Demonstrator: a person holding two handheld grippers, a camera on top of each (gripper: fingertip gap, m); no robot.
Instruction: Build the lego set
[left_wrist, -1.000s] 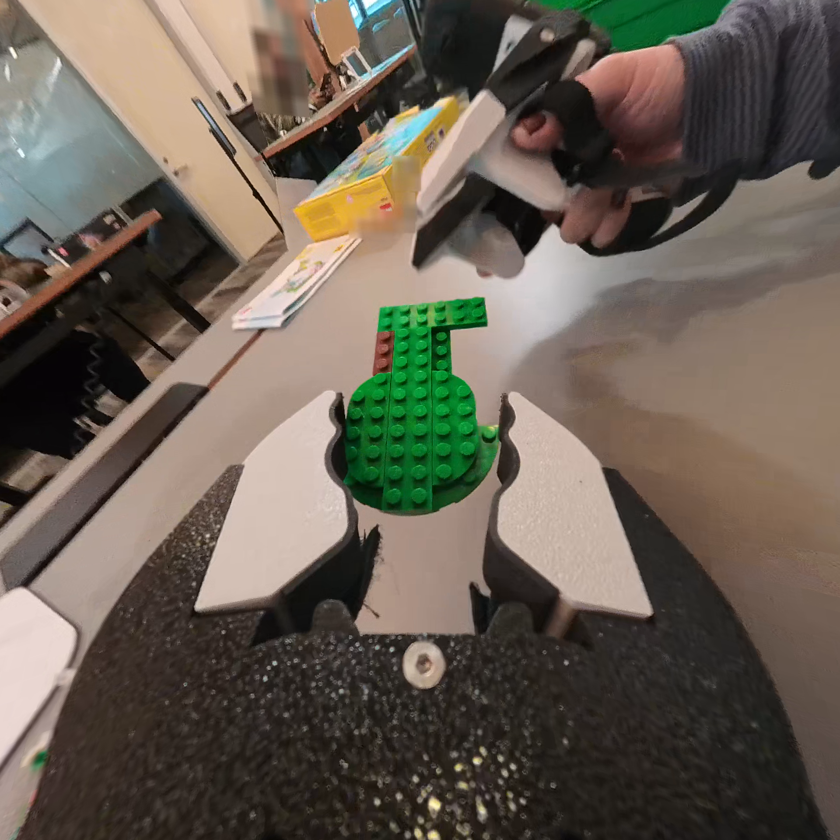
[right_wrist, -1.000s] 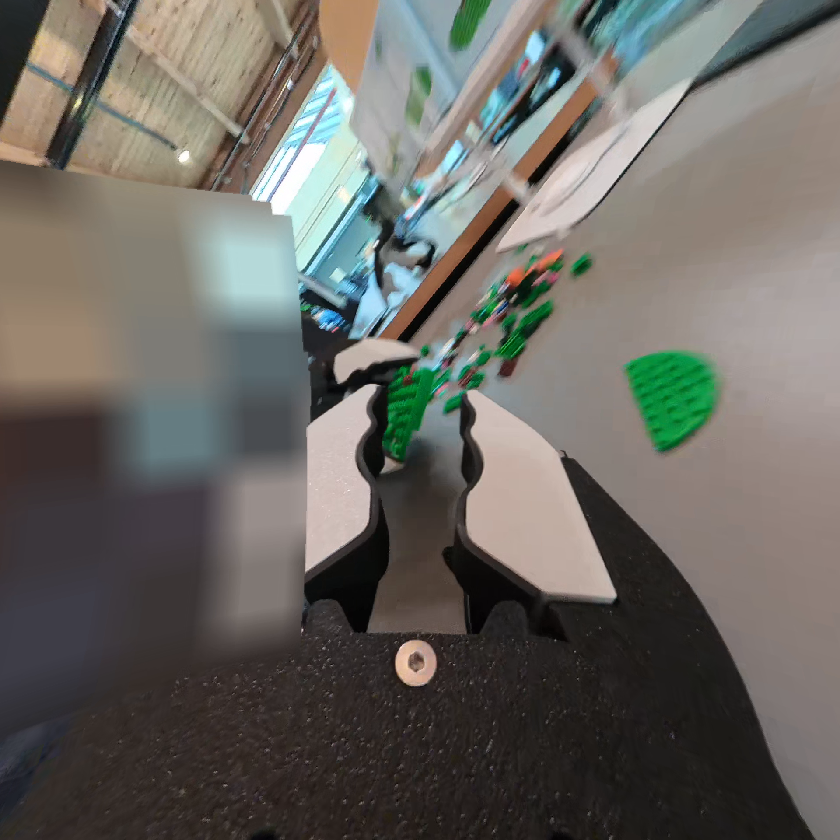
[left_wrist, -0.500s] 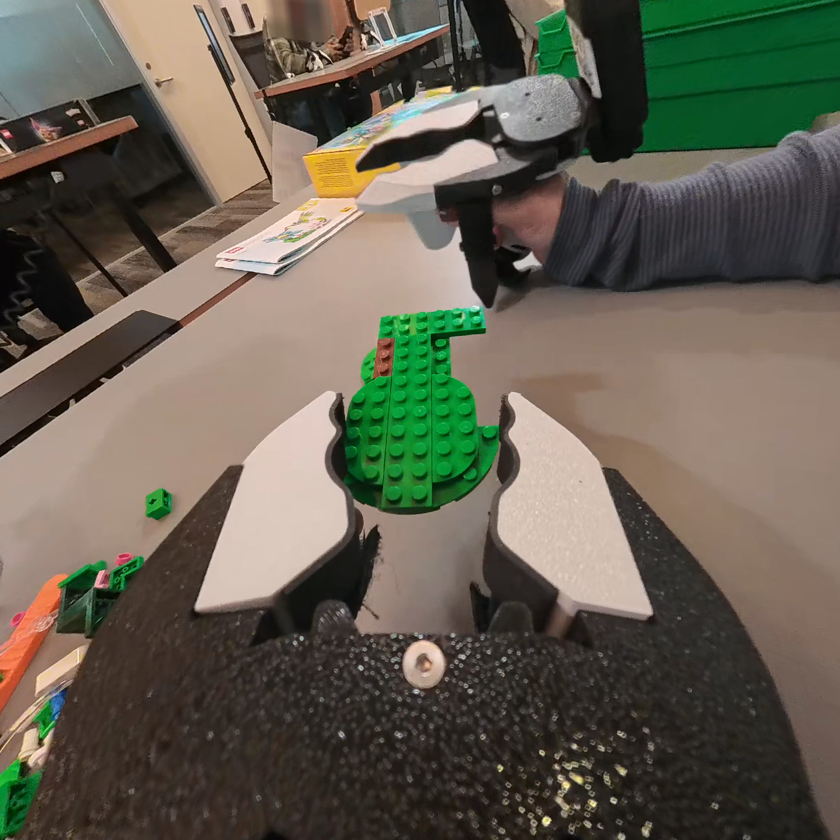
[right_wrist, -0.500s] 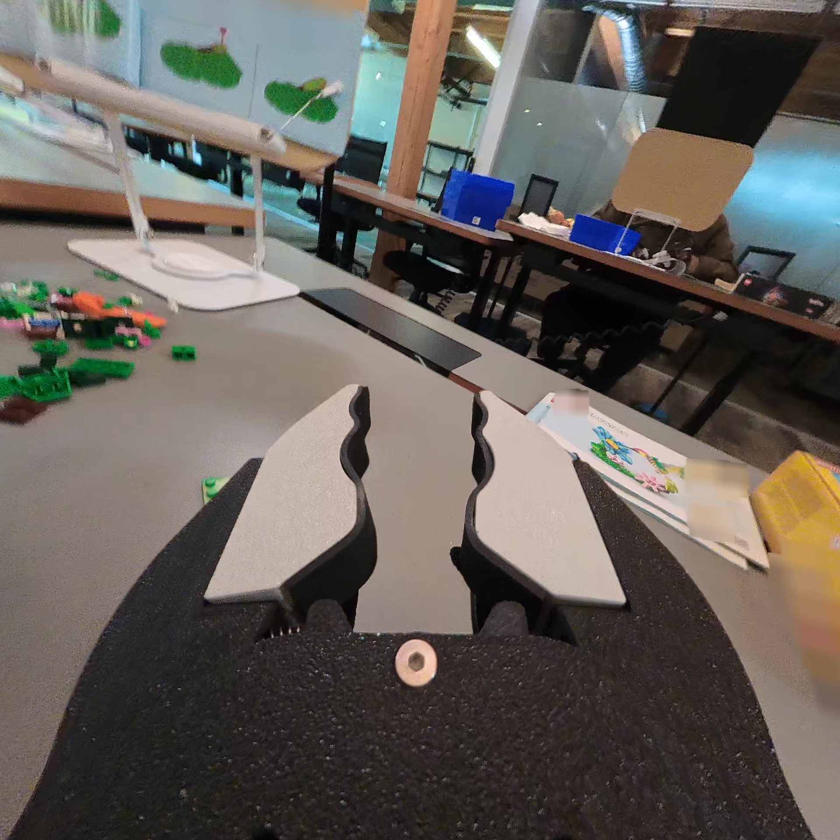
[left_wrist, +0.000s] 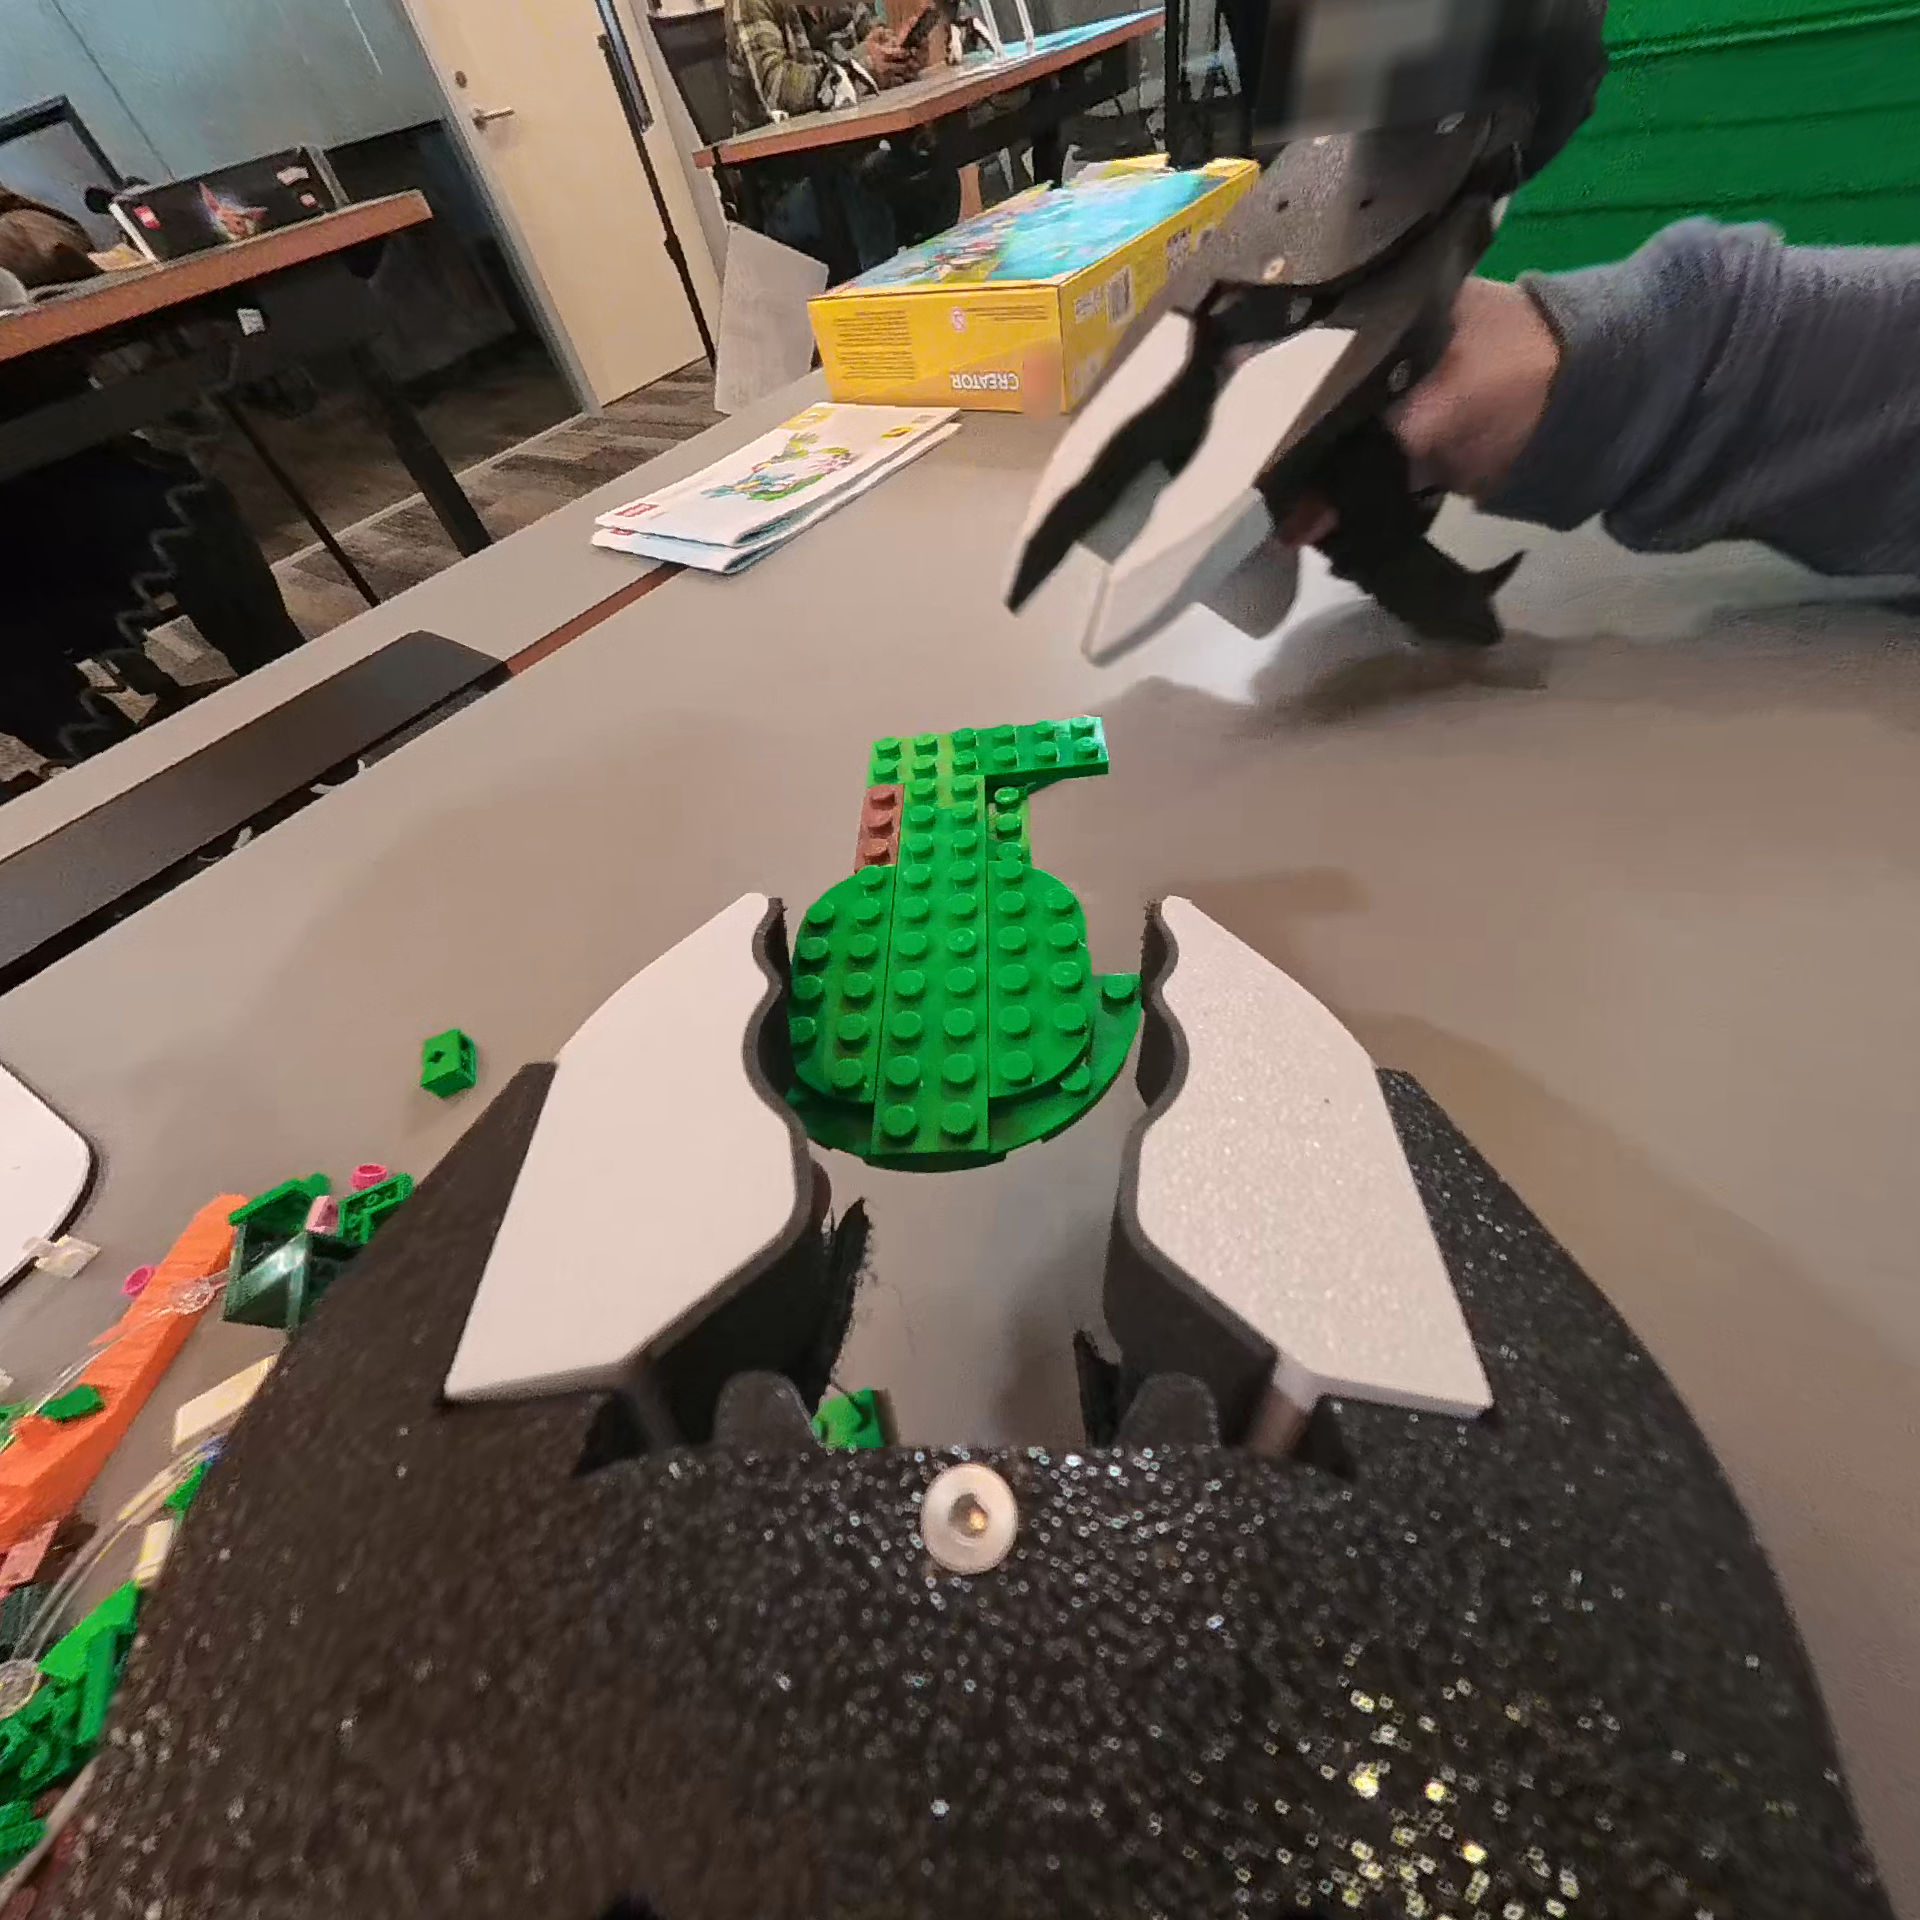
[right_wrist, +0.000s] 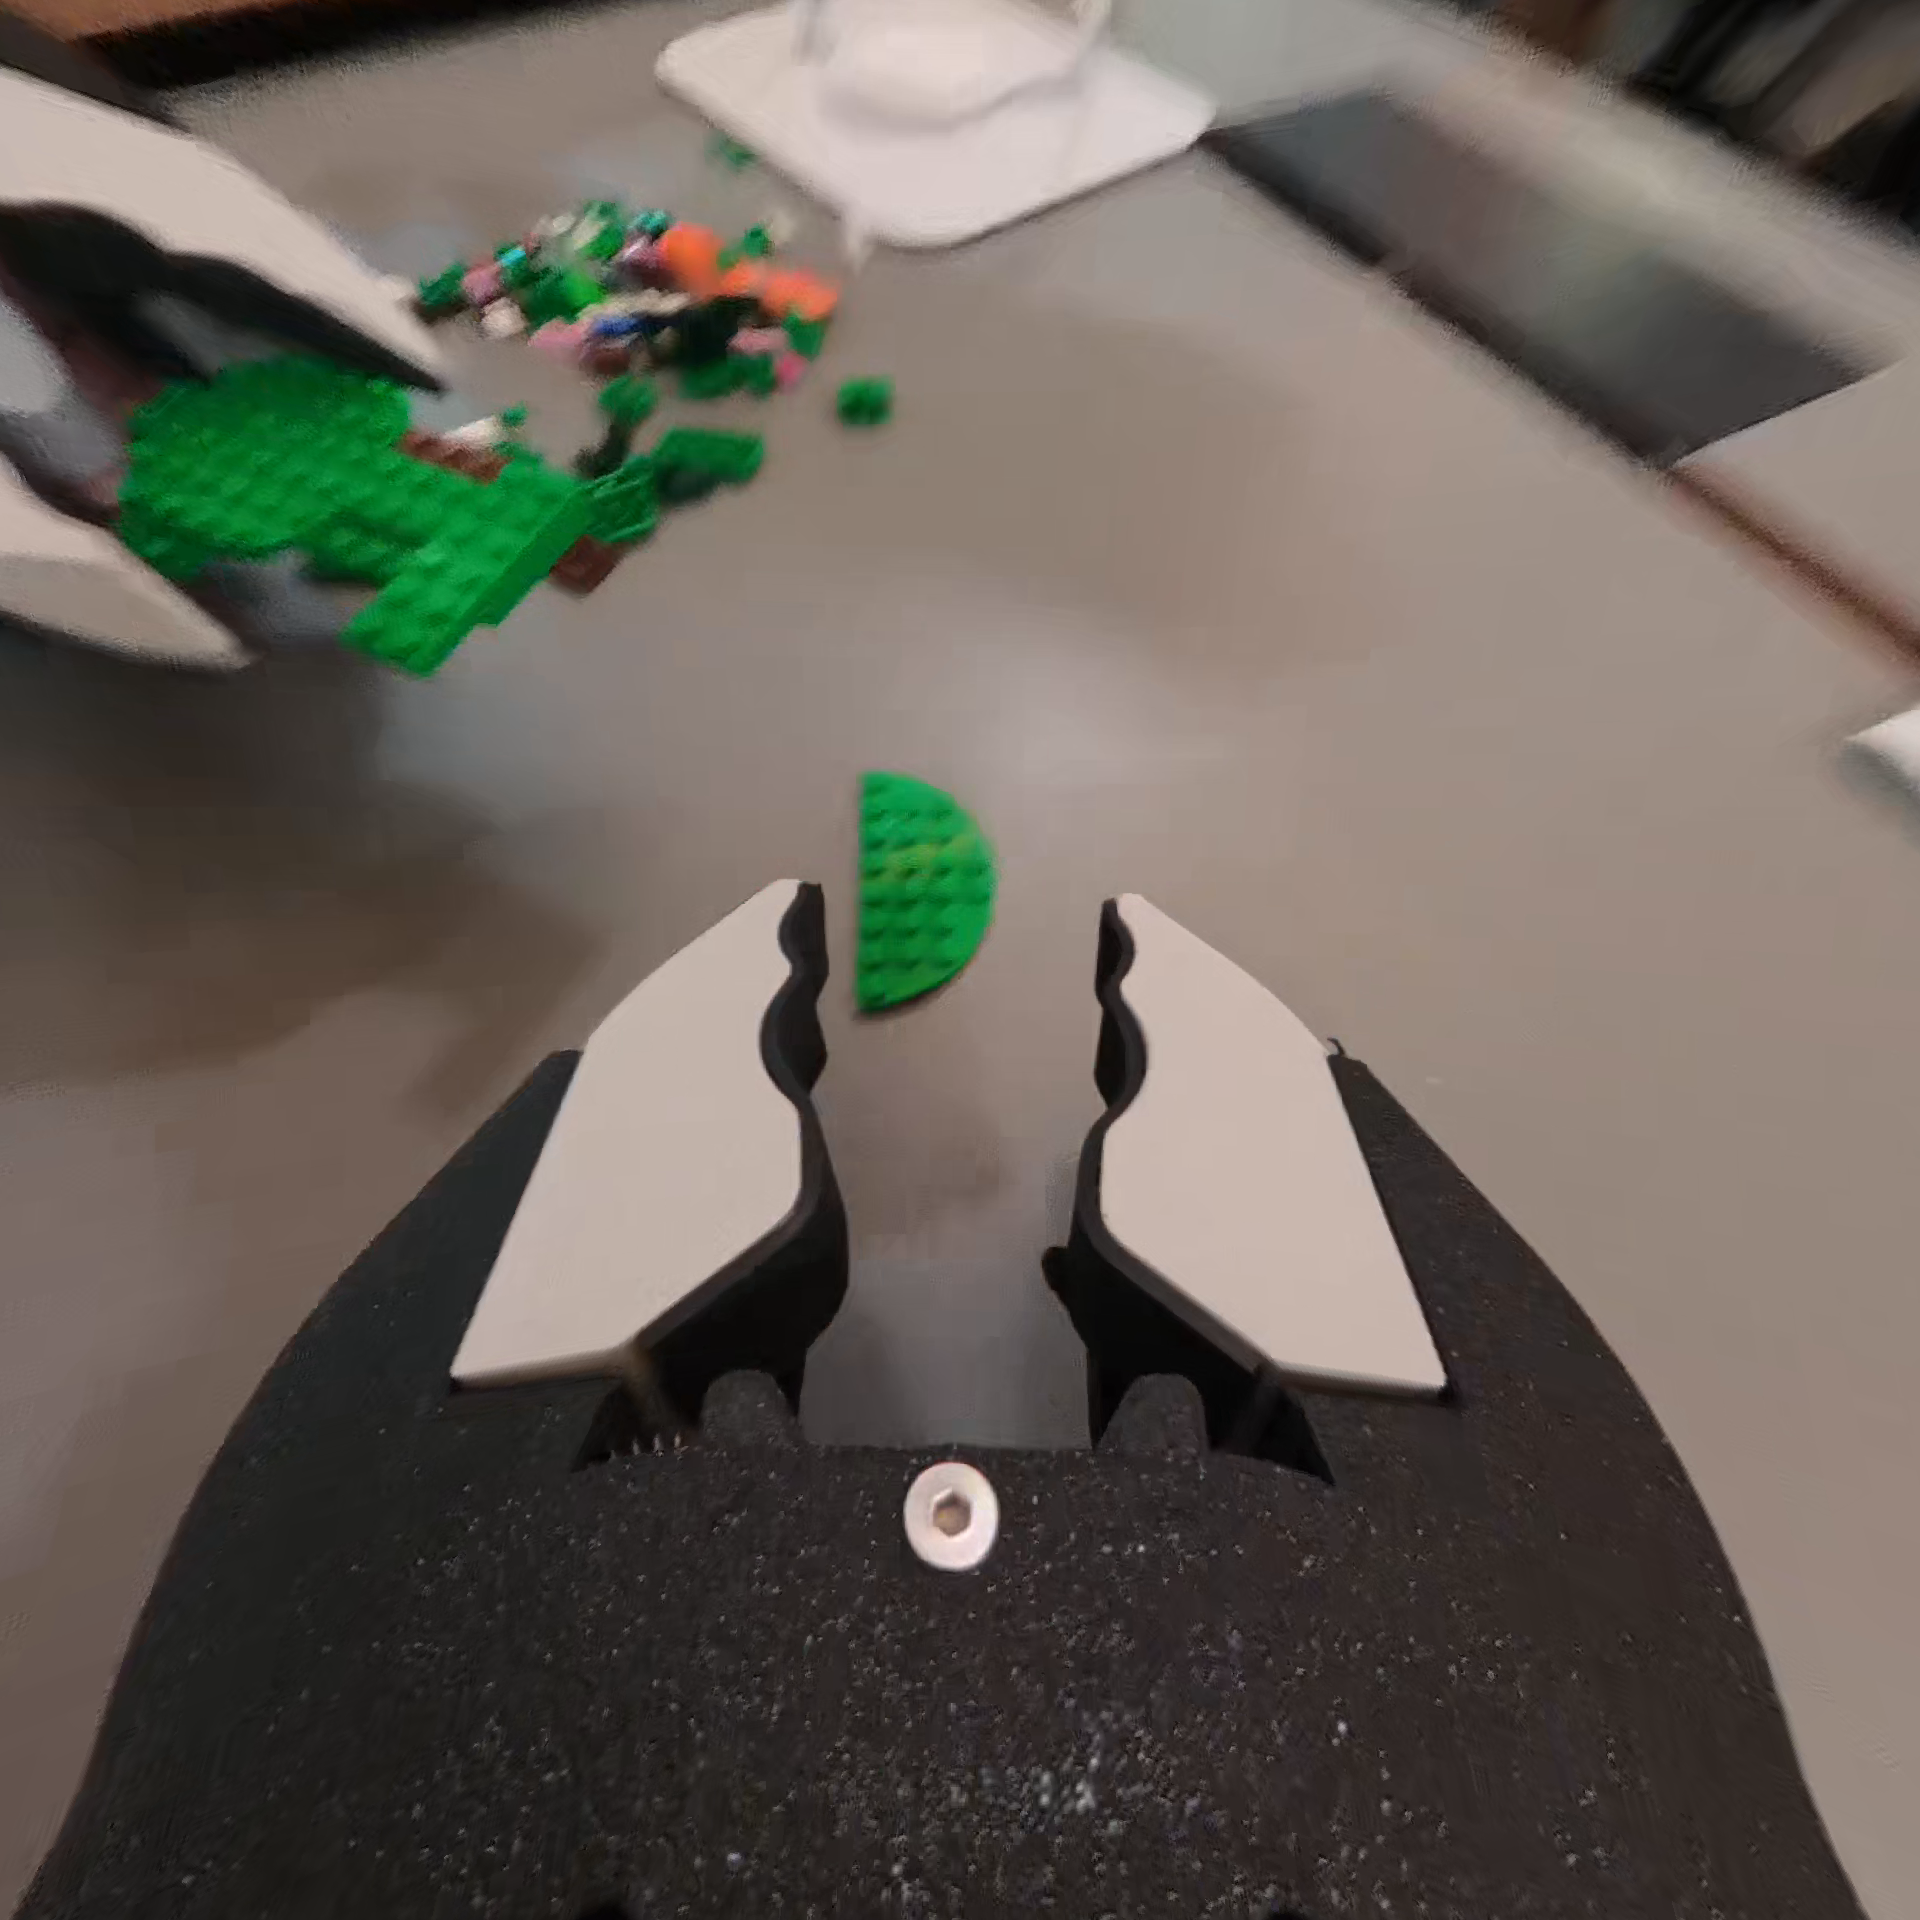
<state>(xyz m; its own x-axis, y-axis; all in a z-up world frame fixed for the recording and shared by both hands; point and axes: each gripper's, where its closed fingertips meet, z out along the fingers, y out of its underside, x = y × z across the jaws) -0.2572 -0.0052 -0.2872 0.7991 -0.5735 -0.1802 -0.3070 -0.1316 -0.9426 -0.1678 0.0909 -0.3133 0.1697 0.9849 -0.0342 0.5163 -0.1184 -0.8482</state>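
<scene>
My left gripper (left_wrist: 961, 909) is shut on a flat green plate assembly (left_wrist: 951, 997), with its fingers against the two sides of the round end. The assembly has a small brown piece and an L-shaped far end. It also shows blurred in the right wrist view (right_wrist: 343, 499), between the left gripper's fingers (right_wrist: 208, 239). My right gripper (right_wrist: 961, 902) is open and empty, pointing down at a loose green half-round plate (right_wrist: 920, 894) lying on the grey table (right_wrist: 1351, 727). In the left wrist view the right gripper (left_wrist: 1060, 623) hovers beyond the assembly, held by a hand in a grey sleeve.
A pile of loose bricks (right_wrist: 665, 301) lies beyond the assembly and also shows in the left wrist view (left_wrist: 104, 1351). A single small green brick (left_wrist: 449, 1062) sits apart. A yellow box (left_wrist: 1029, 312) and instruction booklets (left_wrist: 779, 488) lie at the far edge. A white stand base (right_wrist: 935, 114) is behind the pile. The single small green brick (left_wrist: 449, 1062) sits 12 cm or so from the ends of my left fingers.
My right gripper has swung round from facing the booklets to pointing down at the half-round plate, with its jaws wider apart. My left gripper keeps hold of the assembly.
</scene>
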